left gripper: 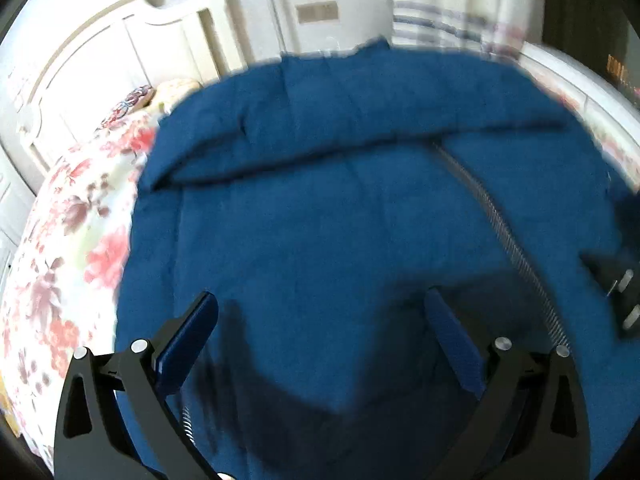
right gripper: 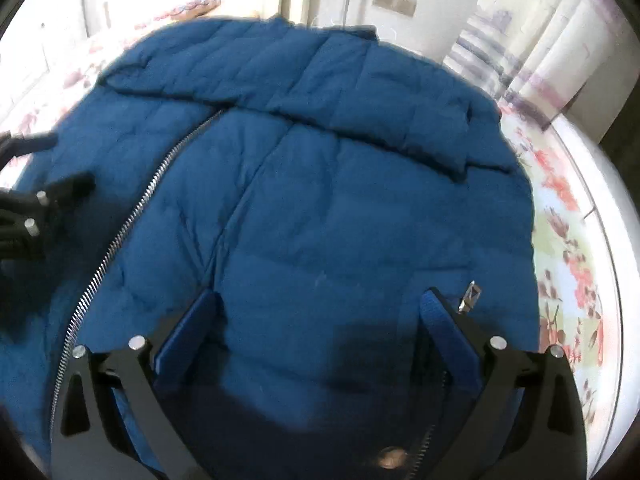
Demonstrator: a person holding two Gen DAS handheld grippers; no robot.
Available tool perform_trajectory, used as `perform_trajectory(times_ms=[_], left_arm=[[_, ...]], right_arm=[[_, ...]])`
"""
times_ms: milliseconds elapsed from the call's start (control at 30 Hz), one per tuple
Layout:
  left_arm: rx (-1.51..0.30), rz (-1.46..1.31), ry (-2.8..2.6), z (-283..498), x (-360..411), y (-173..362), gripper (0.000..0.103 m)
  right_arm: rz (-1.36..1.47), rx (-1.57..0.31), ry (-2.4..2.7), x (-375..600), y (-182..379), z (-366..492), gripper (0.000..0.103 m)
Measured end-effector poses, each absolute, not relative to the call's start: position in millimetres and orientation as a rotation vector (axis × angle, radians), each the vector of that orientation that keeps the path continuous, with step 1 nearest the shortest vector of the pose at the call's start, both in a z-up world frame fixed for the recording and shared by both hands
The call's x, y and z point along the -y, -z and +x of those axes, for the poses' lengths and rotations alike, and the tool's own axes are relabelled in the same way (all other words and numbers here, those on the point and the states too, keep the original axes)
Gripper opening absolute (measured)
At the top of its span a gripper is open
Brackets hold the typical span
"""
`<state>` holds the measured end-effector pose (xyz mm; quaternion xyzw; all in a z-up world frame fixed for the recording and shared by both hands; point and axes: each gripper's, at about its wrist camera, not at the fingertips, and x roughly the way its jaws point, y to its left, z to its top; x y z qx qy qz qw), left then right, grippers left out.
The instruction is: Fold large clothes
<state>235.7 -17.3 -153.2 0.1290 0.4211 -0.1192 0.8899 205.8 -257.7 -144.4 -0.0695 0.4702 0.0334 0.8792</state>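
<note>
A large blue quilted jacket lies spread on a bed, front up, with a silver zipper running down its middle. It fills the right wrist view too, where the zipper runs down the left. One sleeve is folded across the top. My left gripper is open, just above the jacket's left half. My right gripper is open, just above the right half, beside a zipper pull. Each gripper shows at the edge of the other's view: right, left.
The jacket lies on a floral bedspread, also seen at the right. A white headboard stands at the far left. Striped curtains and a white wall are behind the bed.
</note>
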Motion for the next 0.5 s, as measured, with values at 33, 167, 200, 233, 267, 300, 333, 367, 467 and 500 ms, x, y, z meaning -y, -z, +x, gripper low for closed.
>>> perform_trajectory(times_ms=[33,167,200,233,267,300,333,367,467,500], left_arm=[[-0.89,0.22,0.251,235.1,9.4,152.2,0.099],[-0.866,0.16,0.283,207.5,-9.8,131.9,0.098],[-0.853,0.161,0.302,197.9,-10.3,129.0,0.098],[-0.85,0.184,0.306,185.2,-14.0,130.3,0.098],[-0.865,0.208,0.301,181.6,-14.5,134.5,0.098],[-0.885,0.231,0.299,176.7,-16.1,141.5,0.098],[-0.917,0.252,0.303,172.8,-18.7,153.0,0.099],[-0.9,0.229,0.313,169.1,-23.1,154.6,0.099],[-0.912,0.186,0.3,152.9,-38.1,148.5,0.098],[-0.891,0.191,0.301,144.6,-39.7,144.6,0.098]], right_arm=[[-0.129,-0.994,-0.068,260.1,142.7,204.0,0.101],[-0.154,-0.97,-0.061,256.0,123.7,169.6,0.1],[-0.154,-0.966,-0.081,255.1,123.9,161.8,0.1],[-0.174,-0.975,-0.094,252.9,127.7,153.1,0.1],[-0.213,-0.997,-0.096,249.8,136.8,146.0,0.1],[-0.223,-0.991,-0.096,251.0,142.0,139.1,0.1],[-0.204,-0.96,-0.098,253.6,142.4,131.9,0.101],[-0.184,-0.961,-0.095,255.4,142.5,127.0,0.101],[-0.181,-0.964,-0.049,256.3,133.1,105.3,0.1],[-0.194,-0.942,-0.057,253.2,130.2,96.8,0.1]])
